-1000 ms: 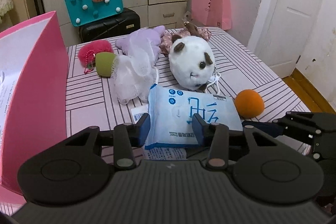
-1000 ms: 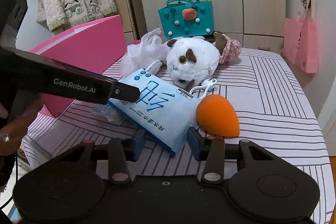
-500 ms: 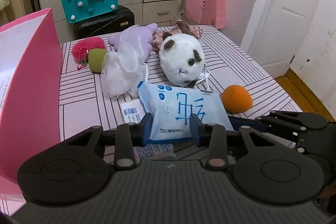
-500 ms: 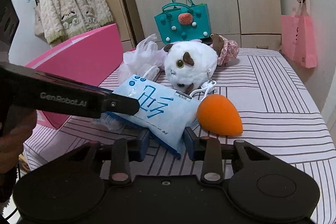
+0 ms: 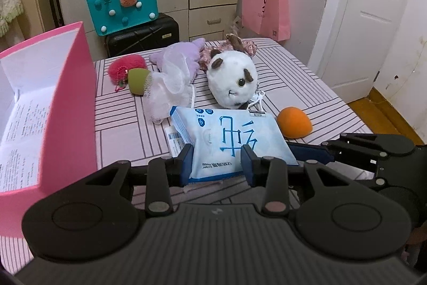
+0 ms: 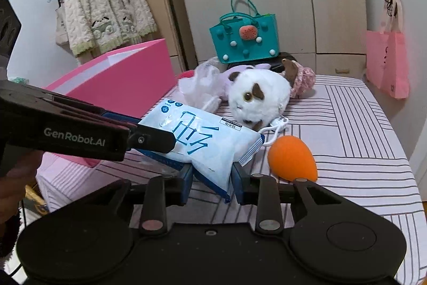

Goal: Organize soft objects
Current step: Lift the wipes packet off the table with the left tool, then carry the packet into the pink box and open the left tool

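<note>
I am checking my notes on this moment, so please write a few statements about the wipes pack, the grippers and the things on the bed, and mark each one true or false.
1. Both grippers hold the blue wipes pack: the left gripper and the right gripper. True.
2. The orange sponge lies inside the pink box. False: it lies on the striped bed, beside the pack.
3. The white plush lies behind the pack. True.
4. The teal bag hangs on the door. False: it stands on a black suitcase.
</note>
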Available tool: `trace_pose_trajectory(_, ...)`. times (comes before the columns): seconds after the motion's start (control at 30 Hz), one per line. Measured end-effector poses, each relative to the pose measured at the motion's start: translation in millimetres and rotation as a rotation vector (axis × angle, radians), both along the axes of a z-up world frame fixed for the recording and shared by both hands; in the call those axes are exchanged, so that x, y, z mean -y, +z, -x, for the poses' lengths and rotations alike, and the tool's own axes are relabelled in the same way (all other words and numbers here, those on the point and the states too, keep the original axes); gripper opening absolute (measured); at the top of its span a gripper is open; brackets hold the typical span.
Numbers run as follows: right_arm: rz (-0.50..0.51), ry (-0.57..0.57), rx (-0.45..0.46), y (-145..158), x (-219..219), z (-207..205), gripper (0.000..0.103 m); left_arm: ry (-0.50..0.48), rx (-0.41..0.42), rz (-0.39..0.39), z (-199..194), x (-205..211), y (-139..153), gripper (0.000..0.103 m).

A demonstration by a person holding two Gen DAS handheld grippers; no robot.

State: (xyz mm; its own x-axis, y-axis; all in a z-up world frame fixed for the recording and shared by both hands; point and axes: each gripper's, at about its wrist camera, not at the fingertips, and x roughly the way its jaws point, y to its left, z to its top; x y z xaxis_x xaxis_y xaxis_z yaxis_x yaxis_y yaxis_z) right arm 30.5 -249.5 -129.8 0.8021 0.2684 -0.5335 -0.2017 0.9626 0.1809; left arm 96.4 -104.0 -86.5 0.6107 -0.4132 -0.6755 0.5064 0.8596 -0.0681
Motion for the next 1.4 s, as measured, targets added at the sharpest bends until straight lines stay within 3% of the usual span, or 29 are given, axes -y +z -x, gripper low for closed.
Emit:
trace_pose_trajectory(0.47, 0.115, 0.123, -0.100, 40.4, -24.5, 33.2, 0.036, 0.012, -0.072, 0.020, 50.3, -28.4, 21.9, 0.037)
trace_pose_trajectory(0.83, 0.227, 0.220, -0.120, 72.2, -56.1, 53.4, 0.036, 0.027, -0.106, 0.051, 76.0, -60.8, 43.4, 0.037)
trace_pose_trajectory(1.13, 0.318, 0.292, -0.038, 102.9, -86.6, 59.3, 0.036, 0.071, -0.038, 0.096, 86.3, -94.2, 66.9, 0.037)
trace_pose_trajectory(1.4, 0.347, 0.343, 0.060, 125.6, -121.1, 35.5, 0.036, 0.150, 0.023, 0.147, 64.7, -134.7, 85.0, 0.038)
